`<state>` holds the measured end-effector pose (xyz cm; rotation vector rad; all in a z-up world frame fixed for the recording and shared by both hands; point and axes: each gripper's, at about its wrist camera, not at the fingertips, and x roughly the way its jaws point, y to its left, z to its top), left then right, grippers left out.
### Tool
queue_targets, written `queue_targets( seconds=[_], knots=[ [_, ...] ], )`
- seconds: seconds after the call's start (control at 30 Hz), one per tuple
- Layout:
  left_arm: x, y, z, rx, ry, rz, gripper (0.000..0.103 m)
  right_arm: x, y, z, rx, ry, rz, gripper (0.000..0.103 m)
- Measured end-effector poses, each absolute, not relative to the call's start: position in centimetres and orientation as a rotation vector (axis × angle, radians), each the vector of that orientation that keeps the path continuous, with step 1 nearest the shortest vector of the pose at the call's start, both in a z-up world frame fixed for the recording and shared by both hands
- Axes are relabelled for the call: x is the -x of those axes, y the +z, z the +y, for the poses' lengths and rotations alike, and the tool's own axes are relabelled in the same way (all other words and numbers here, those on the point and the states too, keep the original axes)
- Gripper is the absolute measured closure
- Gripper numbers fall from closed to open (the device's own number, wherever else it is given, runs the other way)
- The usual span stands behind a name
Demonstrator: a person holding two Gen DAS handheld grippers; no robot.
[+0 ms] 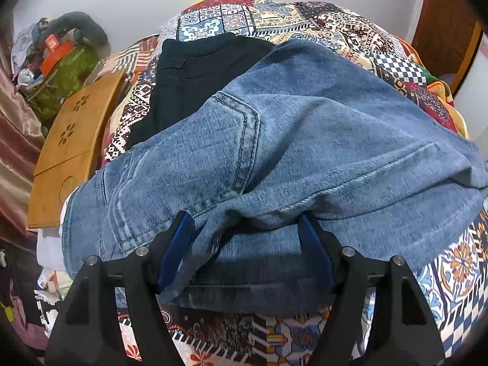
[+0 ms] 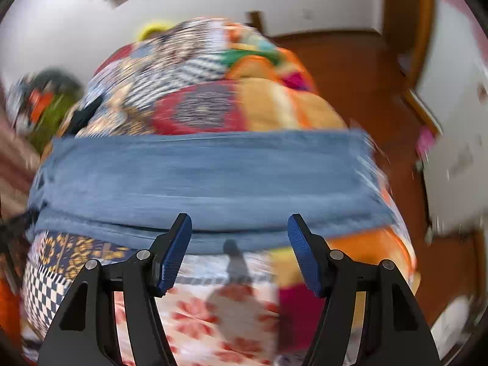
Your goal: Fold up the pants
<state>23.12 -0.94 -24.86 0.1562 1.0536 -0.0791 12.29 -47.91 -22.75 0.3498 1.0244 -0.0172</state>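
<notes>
The jeans [image 1: 274, 140] lie across a bed covered by a patchwork bedspread [image 1: 274, 15], spread left to right, with a pocket seam showing near the middle of the left wrist view. There the left tool [image 1: 247, 228] stands with its two blue pads set wide apart on either side of a bunched fold of denim at the near edge; the fold fills the gap and covers both pad tips, so whether the pads press on the cloth or merely flank it cannot be told. Beyond the jeans a dark garment [image 1: 195, 73] lies on the bedspread, its near part hidden under the denim. To the left, a wooden board [image 1: 73, 140] leans by the bed, and a pile of clutter [image 1: 58, 61] sits farther back, too jumbled to sort out. The right wrist view is smeared throughout. In it the right tool [image 2: 239, 225] hangs released, its pads parted with nothing between them, just at the near edge of the jeans [image 2: 207, 177], which run as a blue band across the bed. The wooden floor [image 2: 350, 76] lies to the right.
</notes>
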Motion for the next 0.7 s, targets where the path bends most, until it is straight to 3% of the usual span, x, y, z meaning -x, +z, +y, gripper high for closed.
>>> queue_targets(
  seconds=[0.07, 0.23, 0.43, 0.53, 0.7],
  knots=[
    [-23.1, -24.8, -1.1, -0.143, -0.086, 1.060, 0.053, -11.4, -23.5, -50.5, -0.410, -0.081, 1.015, 0.041],
    [-22.2, -24.2, -2.1, -0.193, -0.044, 1.039, 0.077, -10.4, -25.3, -54.2, -0.564, -0.180, 0.980, 0.041],
    [-21.7, -23.8, -1.6, -0.172, -0.038, 1.038, 0.085, -12.6, -27.1, -56.1, -0.656, -0.209, 0.960, 0.043],
    [-21.8, -24.4, -1.8, -0.185, -0.035, 1.043, 0.085, -13.5, -29.1, -56.8, -0.730, -0.247, 0.983, 0.070],
    [-22.2, -24.2, -2.3, -0.219, -0.021, 1.044, 0.086, -13.6, -30.2, -56.6, -0.713, -0.247, 0.978, 0.090]
  ],
)
